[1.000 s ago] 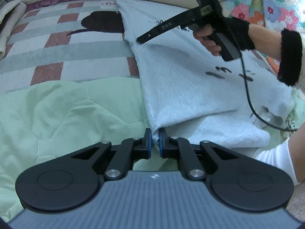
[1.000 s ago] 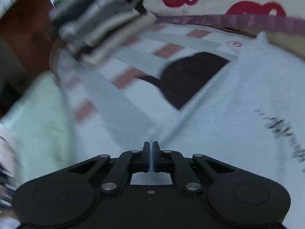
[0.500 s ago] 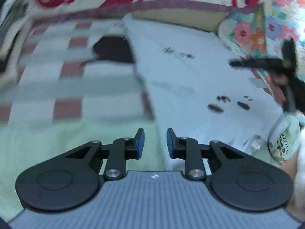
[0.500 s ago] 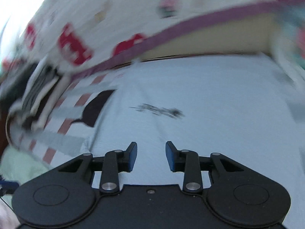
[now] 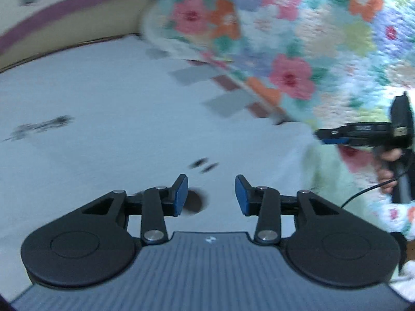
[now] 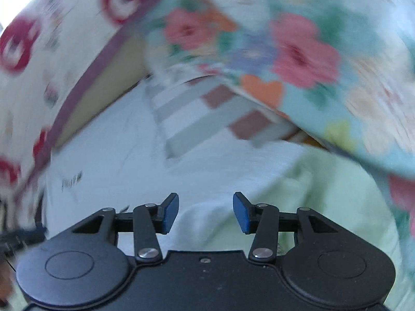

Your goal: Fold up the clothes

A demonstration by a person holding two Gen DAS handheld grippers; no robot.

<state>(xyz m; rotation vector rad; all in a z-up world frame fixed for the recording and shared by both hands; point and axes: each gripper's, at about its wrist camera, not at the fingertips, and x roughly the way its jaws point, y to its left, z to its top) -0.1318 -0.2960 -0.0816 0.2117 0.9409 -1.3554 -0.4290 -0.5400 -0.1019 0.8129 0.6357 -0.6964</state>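
A light blue-white garment (image 5: 109,119) with small dark prints lies spread flat on the bed; it also shows in the right wrist view (image 6: 124,160). My left gripper (image 5: 210,194) is open and empty just above the garment's middle. My right gripper (image 6: 205,213) is open and empty over the garment's right edge, where it meets a green quilt (image 6: 324,202). In the left wrist view the right gripper (image 5: 337,136) shows from the side at the garment's far right edge, held by a hand.
A floral quilt (image 5: 311,39) is heaped at the right, also in the right wrist view (image 6: 298,51). A checked sheet (image 6: 207,114) shows beyond the garment. A cream headboard cover with red prints (image 6: 52,39) lies at the back left.
Both grippers have opened from shut and let go of the garment. Both have swung to the right, from the garment's left edge to its right side. The views are motion-blurred.
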